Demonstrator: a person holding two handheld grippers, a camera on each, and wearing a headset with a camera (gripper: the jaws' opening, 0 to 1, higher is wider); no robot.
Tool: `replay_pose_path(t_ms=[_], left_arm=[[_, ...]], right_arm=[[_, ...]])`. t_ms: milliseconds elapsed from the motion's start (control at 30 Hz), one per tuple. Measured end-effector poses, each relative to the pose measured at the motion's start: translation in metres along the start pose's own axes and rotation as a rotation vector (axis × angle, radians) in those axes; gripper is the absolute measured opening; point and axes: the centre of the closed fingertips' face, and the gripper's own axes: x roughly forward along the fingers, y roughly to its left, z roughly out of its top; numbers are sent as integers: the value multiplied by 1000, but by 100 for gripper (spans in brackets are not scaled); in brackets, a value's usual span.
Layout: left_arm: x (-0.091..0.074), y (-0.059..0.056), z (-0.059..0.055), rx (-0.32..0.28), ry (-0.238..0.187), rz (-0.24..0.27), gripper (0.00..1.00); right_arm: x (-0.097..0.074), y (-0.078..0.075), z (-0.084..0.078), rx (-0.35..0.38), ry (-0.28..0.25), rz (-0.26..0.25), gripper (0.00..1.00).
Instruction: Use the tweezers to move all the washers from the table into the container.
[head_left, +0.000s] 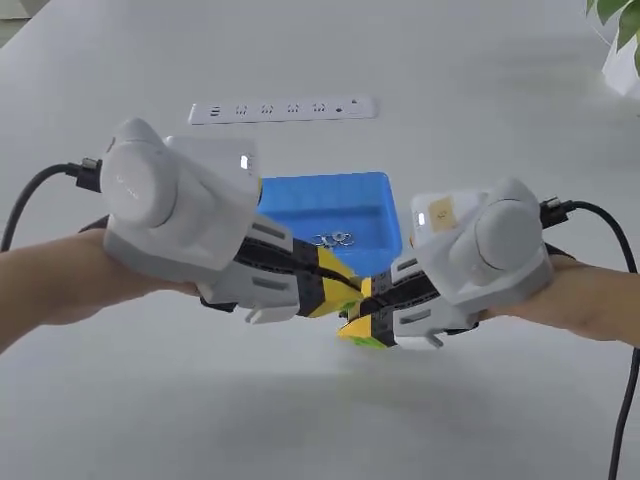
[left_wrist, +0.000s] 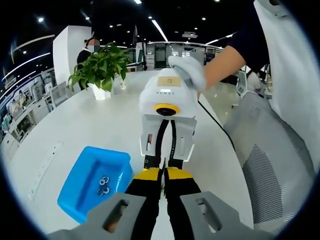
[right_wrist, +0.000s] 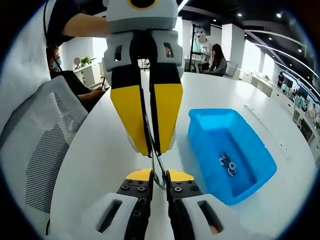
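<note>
Table (head_left: 450, 60) | left tool (right_wrist: 154, 146), right tool (right_wrist: 159, 177) pinch tweezers (right_wrist: 156, 164) | container (head_left: 325, 195) just behind

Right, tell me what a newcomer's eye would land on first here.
The left gripper and right gripper meet tip to tip over the middle of the white table, both apparently closed on slim metal tweezers between them. Just beyond their tips sits a bright blue container with a few washers lying in it.

Power strip (head_left: 283, 109), plant (left_wrist: 100, 67) (potted).
</note>
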Motion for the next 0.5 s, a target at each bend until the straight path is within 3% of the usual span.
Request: replay_pose_path(t_ms=[133,233,333,500], left_arm=[[0,1,0,-12,8,3,6],[-1,3,-1,-77,2,10,7],[-1,2,-4,-60,18,10,8],[-2,0,-5,-81,27,0,14]], right_arm=[[0,0,0,-32,2,-9,10],[0,-1,0,-41,2,-22,9],[0,-1,1,-33,-8,-23,9],[0,-3,4,-24,-17,-28,9]])
